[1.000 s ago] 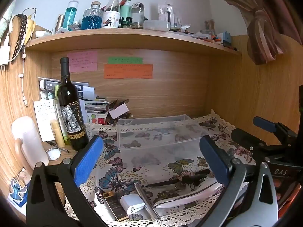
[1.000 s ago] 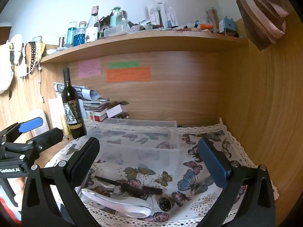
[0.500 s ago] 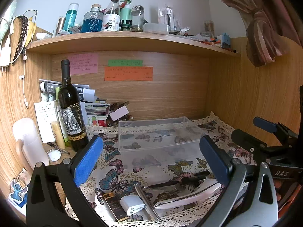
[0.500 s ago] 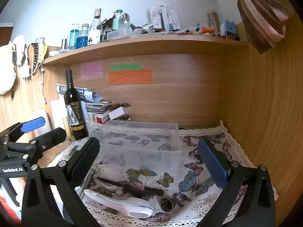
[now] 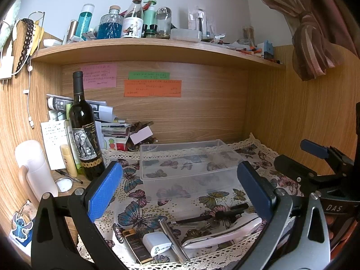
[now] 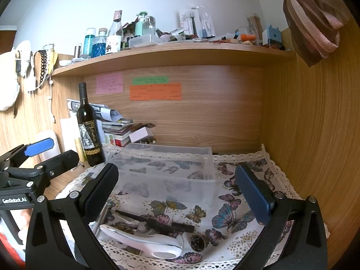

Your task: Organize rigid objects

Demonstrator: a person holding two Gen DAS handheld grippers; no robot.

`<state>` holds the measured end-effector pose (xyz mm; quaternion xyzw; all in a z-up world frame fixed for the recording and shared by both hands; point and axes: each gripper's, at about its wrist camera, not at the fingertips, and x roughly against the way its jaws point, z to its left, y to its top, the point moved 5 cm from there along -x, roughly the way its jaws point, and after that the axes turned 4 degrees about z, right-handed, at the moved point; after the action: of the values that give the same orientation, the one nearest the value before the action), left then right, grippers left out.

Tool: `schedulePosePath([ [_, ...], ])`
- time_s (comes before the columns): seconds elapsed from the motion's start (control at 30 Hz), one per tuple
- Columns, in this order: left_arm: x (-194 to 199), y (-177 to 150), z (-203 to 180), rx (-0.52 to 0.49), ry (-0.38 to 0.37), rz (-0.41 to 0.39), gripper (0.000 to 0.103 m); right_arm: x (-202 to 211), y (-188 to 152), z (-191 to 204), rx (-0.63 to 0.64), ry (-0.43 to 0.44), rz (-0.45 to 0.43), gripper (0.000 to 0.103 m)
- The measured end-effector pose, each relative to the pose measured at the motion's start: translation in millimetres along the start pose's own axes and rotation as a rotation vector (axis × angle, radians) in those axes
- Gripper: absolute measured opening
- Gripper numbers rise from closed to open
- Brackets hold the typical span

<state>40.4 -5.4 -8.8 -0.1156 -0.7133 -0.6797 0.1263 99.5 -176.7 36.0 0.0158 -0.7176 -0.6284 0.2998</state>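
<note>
Left wrist view: clear bin (image 5: 189,157) stands empty mid-surface. I hold both tongs, left (image 5: 180,191) and right (image 6: 177,191), wide open, gripping nothing. Before the bin lie the white handheld device (image 5: 222,231), glossy, probably slippery: grip mid-body; then steel rod (image 5: 174,240), charger (image 5: 157,244), lighter (image 5: 136,246), all likely stiff and light.

This is a lived-in home, a wooden desk alcove in a bedroom or study. A shelf (image 5: 157,49) overhead is crowded with toiletry and drink bottles (image 5: 132,15). 3 coloured sticky notes (image 5: 152,87) are stuck to the back panel. A wine bottle (image 5: 84,130) stands beside stacked books and papers (image 5: 112,130). A lace-edged butterfly cloth (image 6: 227,216) covers the surface, a tied-back curtain (image 5: 312,45) hangs at the right, and a cartoon sticker (image 5: 21,225) decorates the left wall.
</note>
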Motion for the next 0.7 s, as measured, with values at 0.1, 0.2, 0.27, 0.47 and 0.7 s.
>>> schedulePosePath([
  [0.1,0.0,0.0,-0.3,0.001,0.000,0.000,0.103,0.0,0.0,0.8,0.002,0.000,0.000,0.103],
  [0.2,-0.1,-0.1,-0.7,0.002,-0.001,0.000,0.103,-0.1,0.2,1.1,0.002,0.001,-0.001,0.103],
  [0.27,-0.1,-0.7,-0.3,0.001,-0.002,0.001,0.103,0.2,0.3,1.7,0.002,0.001,-0.001,0.103],
  [0.47,0.0,-0.5,-0.5,0.002,-0.004,0.001,0.103,0.4,0.8,2.2,0.002,0.004,-0.002,0.103],
  [0.7,0.4,0.0,-1.6,0.004,-0.009,-0.004,0.103,1.8,2.2,4.4,0.007,0.007,-0.007,0.103],
])
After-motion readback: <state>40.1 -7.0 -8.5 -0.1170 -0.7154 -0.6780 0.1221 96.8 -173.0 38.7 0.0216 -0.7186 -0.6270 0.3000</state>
